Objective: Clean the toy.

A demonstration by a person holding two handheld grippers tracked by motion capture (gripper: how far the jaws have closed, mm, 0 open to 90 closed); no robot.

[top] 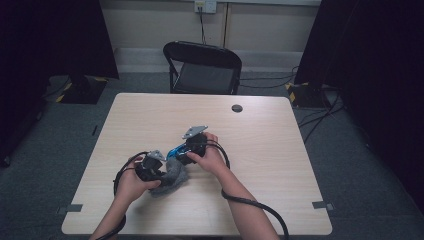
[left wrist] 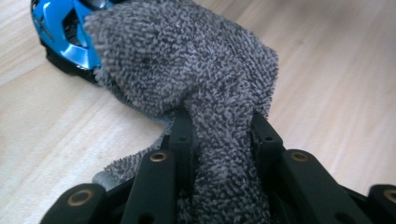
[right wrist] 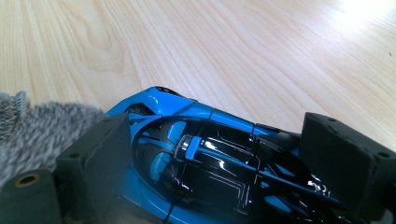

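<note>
- The left hand-held gripper [left wrist: 219, 140] is clamped on a bunched grey towel [left wrist: 187, 60], whose free end lies against the blue toy car [left wrist: 60, 32]
- The right hand-held gripper [right wrist: 210, 154] grips that car by its sides, low over the wooden surface [top: 270, 145] near its middle
- Step in hand, as I judge it: wiping the car's body
- Next move calls for dragging the towel along the car while the right grip steadies it

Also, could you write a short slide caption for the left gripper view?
Left gripper pinches a grey cloth against a blue toy car on the wooden table.
</note>
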